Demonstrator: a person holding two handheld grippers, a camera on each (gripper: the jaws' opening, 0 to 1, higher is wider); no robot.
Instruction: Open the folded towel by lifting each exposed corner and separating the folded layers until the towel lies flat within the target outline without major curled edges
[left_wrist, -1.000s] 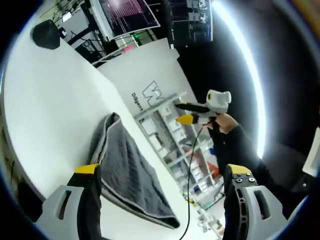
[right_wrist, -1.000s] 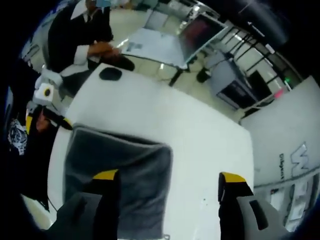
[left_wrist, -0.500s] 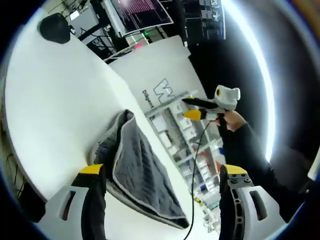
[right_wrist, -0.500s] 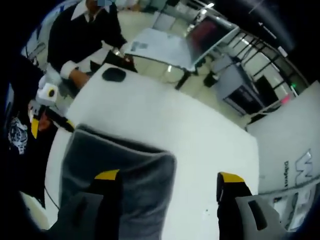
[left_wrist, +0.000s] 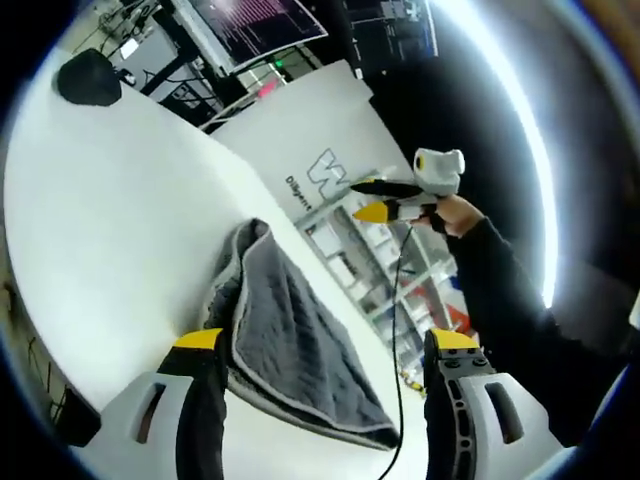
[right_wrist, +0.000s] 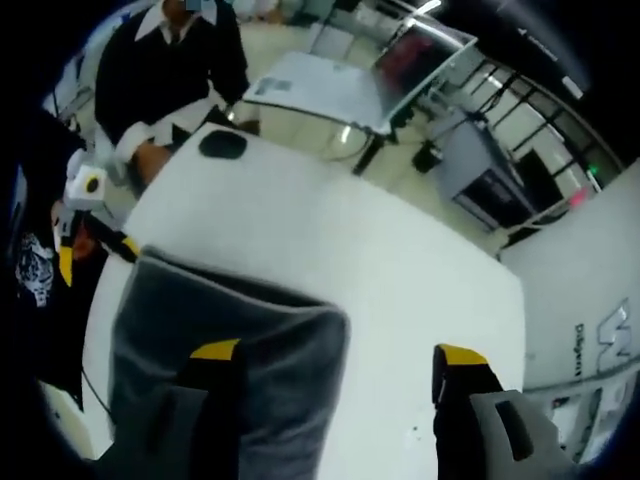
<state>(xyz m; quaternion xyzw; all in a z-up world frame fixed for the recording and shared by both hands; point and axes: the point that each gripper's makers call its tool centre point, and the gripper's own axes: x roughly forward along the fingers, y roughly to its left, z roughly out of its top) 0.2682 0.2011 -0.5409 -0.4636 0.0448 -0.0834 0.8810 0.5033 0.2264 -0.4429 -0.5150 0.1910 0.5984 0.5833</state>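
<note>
towel (left_wrist: 290, 350) – grey, folded, on white bench (left_wrist: 90, 230), 6 o'clock in left gripper view | left gripper (left_wrist: 315, 350) spread, empty, above it | right gripper (right_wrist: 335, 355) spread, empty – towel corner at 8 o'clock of its jaws | step: pinch top-layer corner only, lift slowly, peel outward, avoid curling edges

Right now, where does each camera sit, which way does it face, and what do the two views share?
Left gripper view: rides the left gripper, jaws apart, facing the grey towel on the white table; the right gripper shows beyond, with a dark sleeve.
Right gripper view: rides the right gripper, jaws apart over the towel; the left gripper shows at the side.
Shared: towel, table, black puck.
</note>
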